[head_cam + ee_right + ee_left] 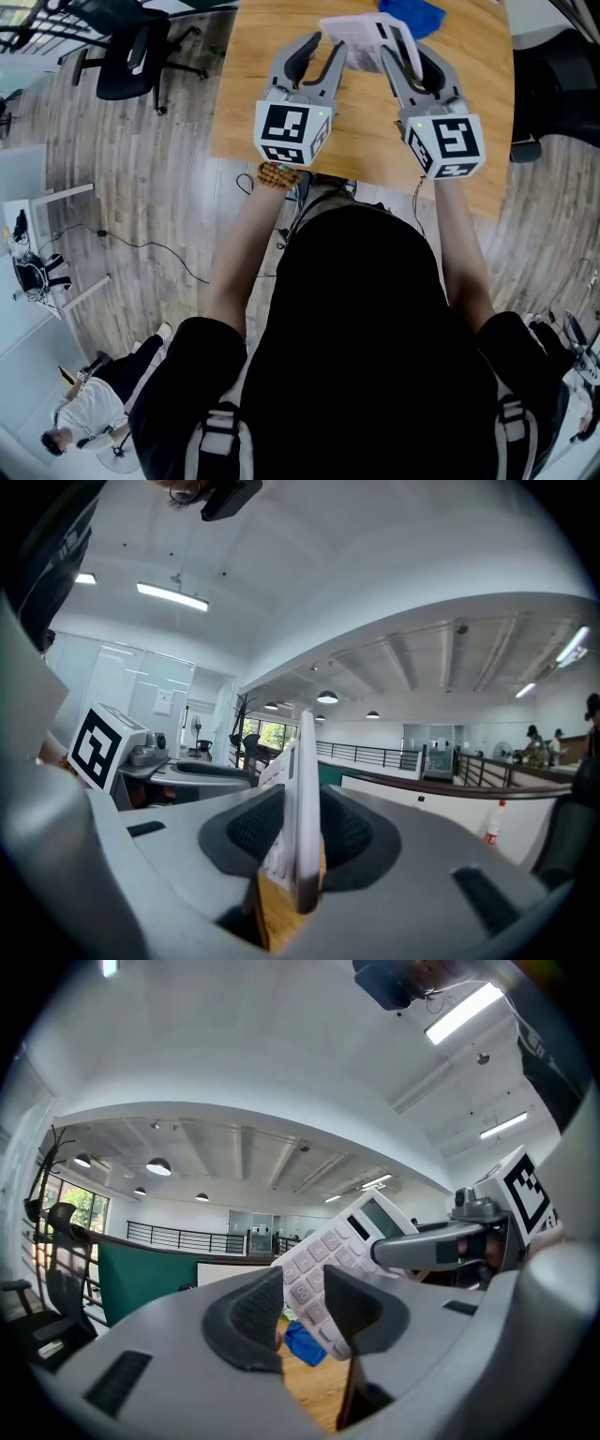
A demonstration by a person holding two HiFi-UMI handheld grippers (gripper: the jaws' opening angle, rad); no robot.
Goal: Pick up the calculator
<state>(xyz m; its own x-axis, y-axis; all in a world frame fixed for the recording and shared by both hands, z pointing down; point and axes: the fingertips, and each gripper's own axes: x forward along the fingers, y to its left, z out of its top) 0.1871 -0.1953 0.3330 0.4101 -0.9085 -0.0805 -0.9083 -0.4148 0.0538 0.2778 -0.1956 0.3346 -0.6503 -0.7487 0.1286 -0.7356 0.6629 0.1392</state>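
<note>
Jaws of right gripper (300, 841) clamp white calculator (306, 789) edge-on; left gripper (302, 1309) jaws stand apart, gripping nothing. Calculator: pale keys, dark display, key print unreadable; upper centre of head view, above wooden table (375, 141).

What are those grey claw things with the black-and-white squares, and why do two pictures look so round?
No robot here: a person holds a grabbing tool in each hand, and the cubes with squares are part of them. One picture comes from a camera on the person's head, looking down at a wooden table with a blue cloth on it. The two round pictures come from small cameras riding on the tools. The right tool pinches a white calculator, held up above the table. The jaws of the left tool stand apart and hold nothing; the calculator shows just beyond them.
</note>
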